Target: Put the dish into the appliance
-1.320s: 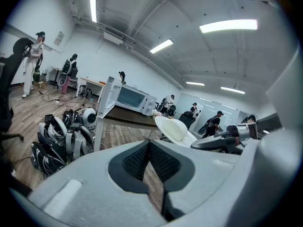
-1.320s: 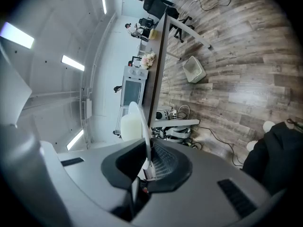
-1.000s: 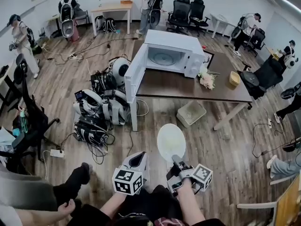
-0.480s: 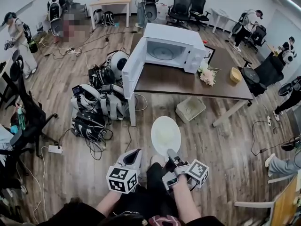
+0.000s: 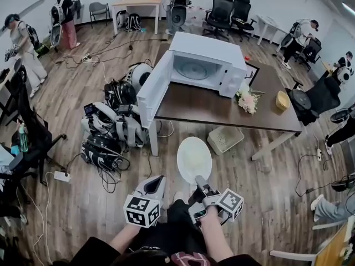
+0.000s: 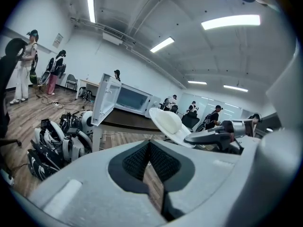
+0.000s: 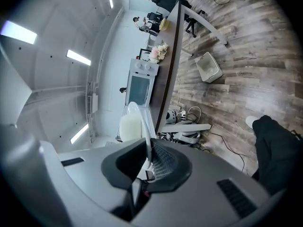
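we have carried the dish [image 5: 194, 158] nearer the open microwave [image 5: 202, 65]; right claw [image 5: 198, 180] pinches its rim, left claw [image 5: 159, 184] closed, empty; insertion remains.

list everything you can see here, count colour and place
plate: 1, white, above the floor
microwave: 1, white, door open, on table
table: 1, dark brown, ahead
flowers: 1 bunch, pale, table, right of microwave
bowl: 1, yellow, table's right end
basket: 1, white, floor beside table
gear pile: 1, black and white, floor left of table
people: several, room's edges
left tongs: 1, white, shut, empty
right tongs: 1, white, shut on plate's rim
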`<state>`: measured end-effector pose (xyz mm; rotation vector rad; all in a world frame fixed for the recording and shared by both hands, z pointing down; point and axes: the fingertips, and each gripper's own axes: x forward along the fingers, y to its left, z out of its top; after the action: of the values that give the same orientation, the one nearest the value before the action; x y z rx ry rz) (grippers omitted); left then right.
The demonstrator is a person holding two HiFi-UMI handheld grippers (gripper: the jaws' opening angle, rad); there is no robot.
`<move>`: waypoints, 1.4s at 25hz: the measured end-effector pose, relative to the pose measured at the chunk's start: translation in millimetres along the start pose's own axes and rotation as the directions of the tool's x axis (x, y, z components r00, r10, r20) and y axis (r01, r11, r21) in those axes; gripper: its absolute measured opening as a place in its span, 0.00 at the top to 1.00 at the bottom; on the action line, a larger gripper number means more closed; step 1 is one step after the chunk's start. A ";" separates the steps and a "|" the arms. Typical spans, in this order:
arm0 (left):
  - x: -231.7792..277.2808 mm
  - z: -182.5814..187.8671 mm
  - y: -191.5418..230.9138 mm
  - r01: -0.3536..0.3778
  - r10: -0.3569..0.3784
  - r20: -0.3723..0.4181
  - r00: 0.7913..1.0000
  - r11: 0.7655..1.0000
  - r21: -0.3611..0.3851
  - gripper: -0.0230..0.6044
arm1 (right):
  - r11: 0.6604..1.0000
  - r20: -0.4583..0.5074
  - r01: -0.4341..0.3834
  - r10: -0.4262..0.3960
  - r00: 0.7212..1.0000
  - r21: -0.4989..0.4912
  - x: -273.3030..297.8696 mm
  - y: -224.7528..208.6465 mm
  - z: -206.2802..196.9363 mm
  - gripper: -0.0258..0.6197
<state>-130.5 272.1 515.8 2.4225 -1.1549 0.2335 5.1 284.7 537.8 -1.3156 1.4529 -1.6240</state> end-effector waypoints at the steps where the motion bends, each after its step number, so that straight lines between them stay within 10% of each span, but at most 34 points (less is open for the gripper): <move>1: 9.2 4.5 -1.0 0.001 -0.001 0.002 1.000 1.000 0.001 0.95 | 1.000 -0.002 0.003 -0.003 1.000 -0.009 5.3 1.2 8.6 0.91; 35: 207.8 79.6 -3.7 -0.118 0.119 0.030 0.992 0.992 -0.044 0.95 | 0.996 -0.083 0.030 -0.037 0.996 -0.086 117.0 15.6 192.2 0.91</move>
<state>1.6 93.0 513.3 2.3322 -1.3070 0.2057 140.0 104.0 539.9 -1.3386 1.5733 -1.6746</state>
